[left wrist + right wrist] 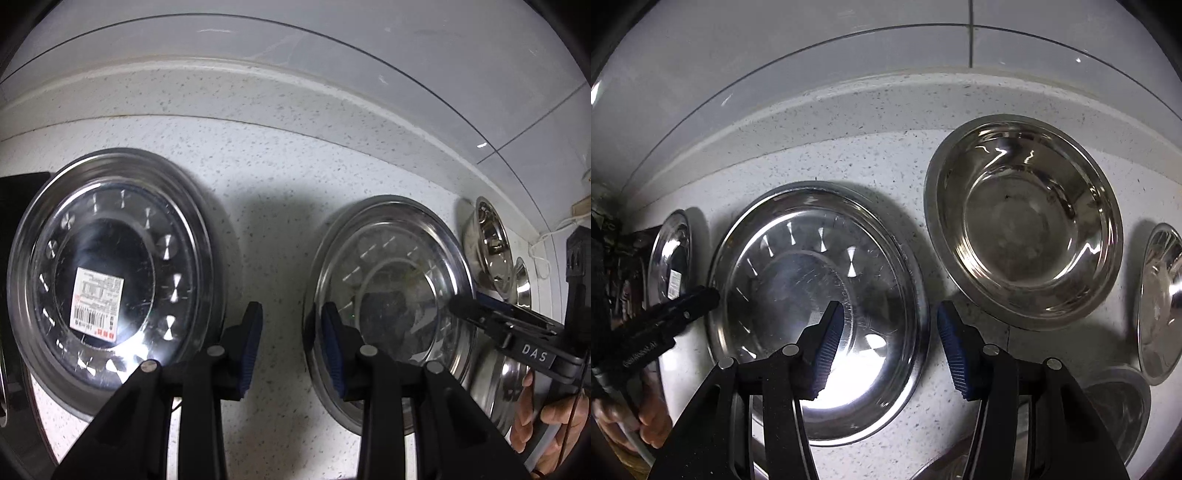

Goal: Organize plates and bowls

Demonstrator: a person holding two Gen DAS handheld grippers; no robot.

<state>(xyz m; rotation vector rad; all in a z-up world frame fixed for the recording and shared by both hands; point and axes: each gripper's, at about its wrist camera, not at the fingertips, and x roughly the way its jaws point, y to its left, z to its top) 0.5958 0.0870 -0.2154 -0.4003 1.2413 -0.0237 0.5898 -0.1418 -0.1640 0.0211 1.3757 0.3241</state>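
Left gripper and right gripper: jaws apart, holding nothing. Round steel plate bearing a barcode sticker and a second round steel plate lie well apart on the speckled white countertop. Deep steel bowl sits just beside the second plate.

We saw labelled plate left of middle plate, deep bowl right, all on counter.

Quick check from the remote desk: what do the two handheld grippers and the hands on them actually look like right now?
Both are matte black plastic. The left gripper and right gripper have angular jaws lined with ribbed blue pads and round silver pivot pins. White "DAS" lettering marks the right one's body in the left wrist view. Bare hands grip the handles; a grey cable trails by the left.
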